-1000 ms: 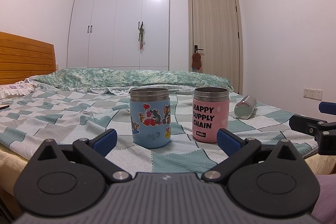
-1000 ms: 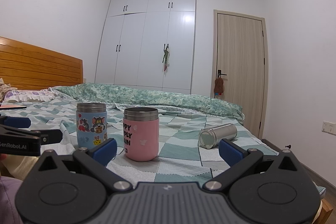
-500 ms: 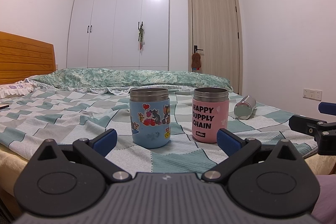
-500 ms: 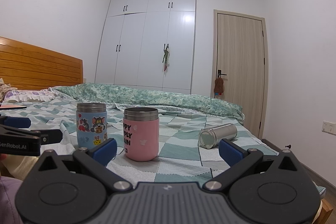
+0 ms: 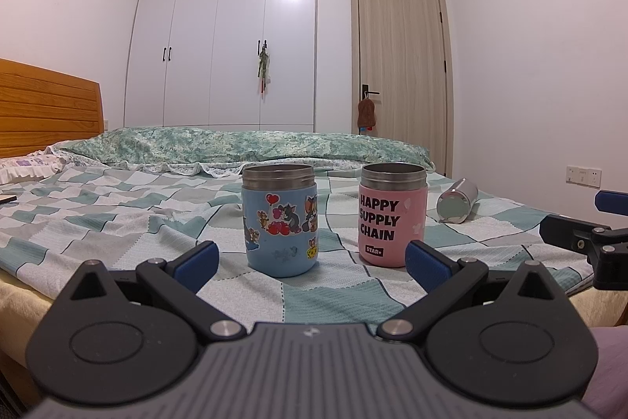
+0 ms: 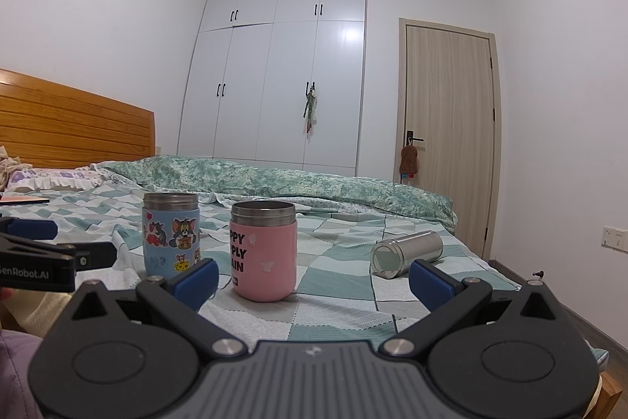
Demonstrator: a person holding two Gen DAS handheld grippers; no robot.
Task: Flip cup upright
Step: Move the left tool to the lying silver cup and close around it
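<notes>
Cup [image 6: 406, 254] lying sideways on the bed [image 6: 337, 281]; both grippers, left [image 5: 312, 260] and right [image 6: 314, 279], spread wide, holding nothing.

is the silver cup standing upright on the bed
No, the silver cup lies on its side on the checked bedspread, one round end facing the right wrist camera, while the pink cup beside it stands upright.

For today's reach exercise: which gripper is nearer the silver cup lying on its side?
Right. The right gripper faces the silver cup just ahead; the left gripper sits farther over, before the blue cup.
</notes>
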